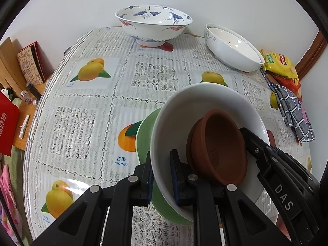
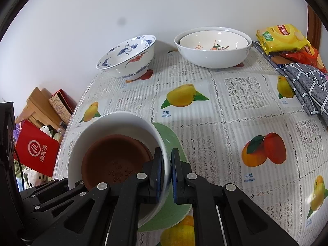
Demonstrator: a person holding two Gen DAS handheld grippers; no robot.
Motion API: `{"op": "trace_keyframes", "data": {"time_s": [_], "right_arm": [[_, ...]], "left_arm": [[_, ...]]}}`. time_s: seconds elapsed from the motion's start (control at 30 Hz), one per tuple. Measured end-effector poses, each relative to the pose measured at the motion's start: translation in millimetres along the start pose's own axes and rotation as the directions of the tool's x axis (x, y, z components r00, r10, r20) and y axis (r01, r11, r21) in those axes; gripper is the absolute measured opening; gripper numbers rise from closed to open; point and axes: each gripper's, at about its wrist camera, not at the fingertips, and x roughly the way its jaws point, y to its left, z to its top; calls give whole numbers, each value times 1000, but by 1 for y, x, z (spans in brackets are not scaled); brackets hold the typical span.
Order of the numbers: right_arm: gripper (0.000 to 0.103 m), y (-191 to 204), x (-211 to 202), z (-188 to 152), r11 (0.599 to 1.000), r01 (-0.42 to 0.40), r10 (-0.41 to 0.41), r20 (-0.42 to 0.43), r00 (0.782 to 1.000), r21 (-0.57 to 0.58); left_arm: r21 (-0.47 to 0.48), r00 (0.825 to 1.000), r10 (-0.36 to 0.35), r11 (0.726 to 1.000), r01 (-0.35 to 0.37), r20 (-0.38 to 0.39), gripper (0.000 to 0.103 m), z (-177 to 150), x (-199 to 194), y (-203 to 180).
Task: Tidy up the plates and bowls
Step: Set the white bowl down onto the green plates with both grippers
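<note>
A white bowl [image 1: 180, 112] [image 2: 114, 121] holds a brown clay dish [image 1: 221, 147] [image 2: 110, 155], which looks stacked on a second one. The bowl sits tilted over a green plate [image 1: 145, 135] [image 2: 172, 141] near the table's front. My left gripper [image 1: 163, 178] is shut on the bowl's near rim, one pad inside and one outside. My right gripper [image 2: 166, 172] is shut on the rim at the opposite side in the same way. I cannot tell whether the bowl touches the green plate.
A blue crane-patterned bowl [image 1: 153, 24] [image 2: 127, 55] and two nested white bowls [image 1: 233, 47] [image 2: 213, 49] stand by the far wall. Snack packets [image 1: 278, 63] [image 2: 283, 39] and a grey checked cloth [image 1: 293, 112] [image 2: 307, 86] lie at the right. The fruit-print tablecloth [image 1: 86, 106] drops off at the left.
</note>
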Motion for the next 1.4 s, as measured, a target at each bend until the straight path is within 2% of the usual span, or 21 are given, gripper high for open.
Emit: {"op": "trace_keyframes", "data": {"time_s": [0.33, 0.57, 1.0, 1.13, 1.4], "right_arm": [[8, 0, 9, -3, 1000, 12, -12, -16, 1000, -8], [8, -1, 12, -3, 1000, 10, -10, -23, 1000, -8], [8, 3, 11, -4, 998, 29, -29, -6, 1000, -49], [12, -1, 11, -3, 999, 27, -27, -8, 1000, -40], [13, 0, 10, -4, 998, 29, -30, -6, 1000, -52]], "left_arm": [[3, 1000, -3, 1000, 3, -7, 15, -3, 8, 1], [34, 1000, 27, 999, -27, -1, 16, -2, 8, -4], [57, 999, 35, 998, -34, -7, 18, -2, 8, -5], [56, 999, 33, 998, -32, -9, 18, -2, 9, -5], [64, 999, 36, 997, -35, -12, 18, -3, 8, -6]]}}
